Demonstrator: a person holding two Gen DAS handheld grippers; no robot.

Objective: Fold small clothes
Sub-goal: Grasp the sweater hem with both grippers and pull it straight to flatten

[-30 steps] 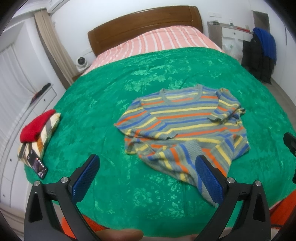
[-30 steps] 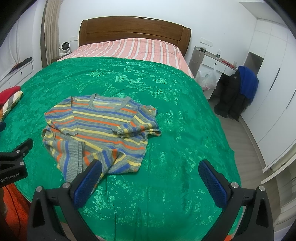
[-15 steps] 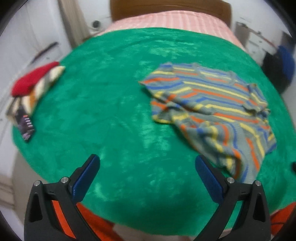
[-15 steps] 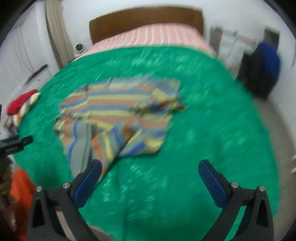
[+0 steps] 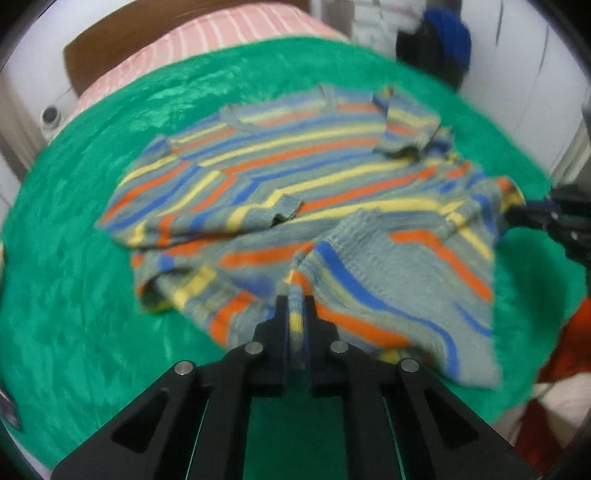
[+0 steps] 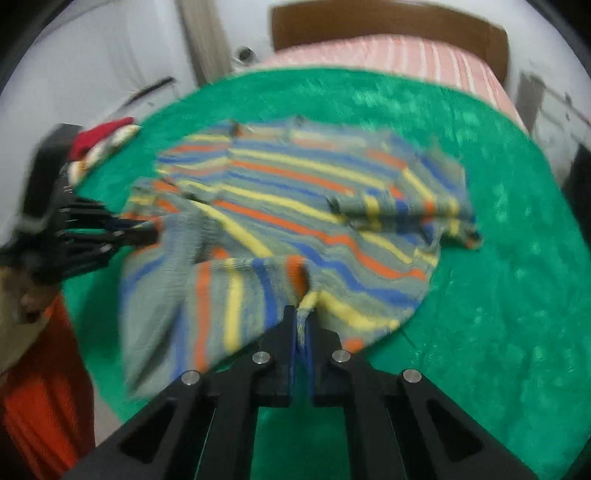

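A small striped sweater, grey with blue, orange and yellow bands, lies rumpled on the green bedspread. My left gripper is shut on the sweater's near hem, at its left part. My right gripper is shut on the near hem further right. The sweater also shows in the right wrist view. Each gripper shows at the edge of the other's view: the right one, the left one. Both views are motion-blurred.
The bed has a wooden headboard and a pink striped sheet. A red and striped cloth pile lies at the bedspread's left edge. Dark and blue clothes hang at the far right. Orange fabric is below the bed's near edge.
Both grippers were open and held back from the bed. They have moved in and closed on the sweater's near hem, one on each side.
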